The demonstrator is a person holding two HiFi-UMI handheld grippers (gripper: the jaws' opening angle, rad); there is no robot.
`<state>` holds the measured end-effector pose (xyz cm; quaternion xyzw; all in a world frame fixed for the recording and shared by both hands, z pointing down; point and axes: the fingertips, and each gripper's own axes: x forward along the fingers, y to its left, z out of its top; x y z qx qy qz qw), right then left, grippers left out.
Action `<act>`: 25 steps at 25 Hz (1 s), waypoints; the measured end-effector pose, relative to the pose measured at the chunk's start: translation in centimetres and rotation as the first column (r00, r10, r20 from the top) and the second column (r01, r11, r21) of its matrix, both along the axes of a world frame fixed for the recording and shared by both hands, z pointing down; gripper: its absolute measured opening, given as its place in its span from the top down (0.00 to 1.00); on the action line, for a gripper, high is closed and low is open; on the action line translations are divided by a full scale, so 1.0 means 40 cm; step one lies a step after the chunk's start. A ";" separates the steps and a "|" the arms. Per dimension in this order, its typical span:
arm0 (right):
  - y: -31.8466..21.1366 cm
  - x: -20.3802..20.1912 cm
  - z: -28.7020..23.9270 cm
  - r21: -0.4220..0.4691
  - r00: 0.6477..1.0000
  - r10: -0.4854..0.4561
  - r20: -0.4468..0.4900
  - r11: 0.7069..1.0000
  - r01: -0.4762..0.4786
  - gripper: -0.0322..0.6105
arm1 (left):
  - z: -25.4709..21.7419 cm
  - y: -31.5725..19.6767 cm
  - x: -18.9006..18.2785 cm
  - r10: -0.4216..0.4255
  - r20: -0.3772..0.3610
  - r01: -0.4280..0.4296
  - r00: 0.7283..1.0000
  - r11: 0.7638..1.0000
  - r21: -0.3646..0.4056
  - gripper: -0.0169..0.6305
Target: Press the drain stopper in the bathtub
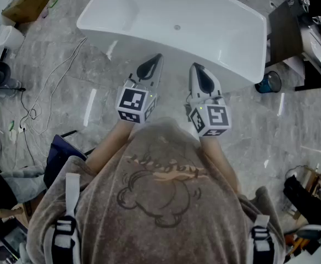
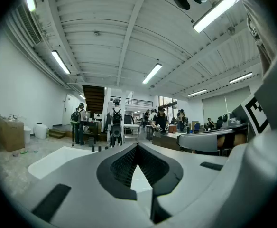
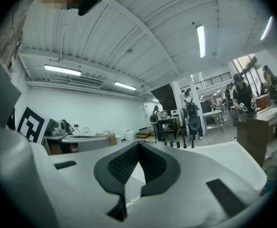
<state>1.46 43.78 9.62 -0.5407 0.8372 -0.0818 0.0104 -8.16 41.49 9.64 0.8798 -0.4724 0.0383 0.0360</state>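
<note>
1. The person stands at the near long rim of the white bathtub (image 1: 226, 34). Both grippers are held up in front of the chest and point out toward the tub.
2. The drain stopper (image 1: 177, 27) is a small round disc on the tub floor. It lies about midway along the tub's length and well apart from either gripper.
3. The left gripper (image 1: 156, 59) has its jaws clenched. In the left gripper view the tips meet, with only a narrow wedge of gap behind them and nothing in it.
4. The right gripper (image 1: 195, 67) is the same: its jaws are closed tip to tip and empty in the right gripper view.
5. Judged from this, the step in hand is the approach, and it has barely begun. Neither gripper has crossed the near rim, and the stopper looks untouched.
6. The next move probably calls for one gripper to go over the near rim and down to the tub floor. The closed tips would need to land squarely on the disc, because the glossy floor around it could let them slide off. The push should go straight down.
</note>
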 end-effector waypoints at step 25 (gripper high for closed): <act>-0.134 0.152 0.040 0.000 0.997 -0.068 0.019 0.998 0.068 0.94 | 0.010 -0.157 0.113 -0.047 0.034 0.047 0.998 0.999 0.010 0.97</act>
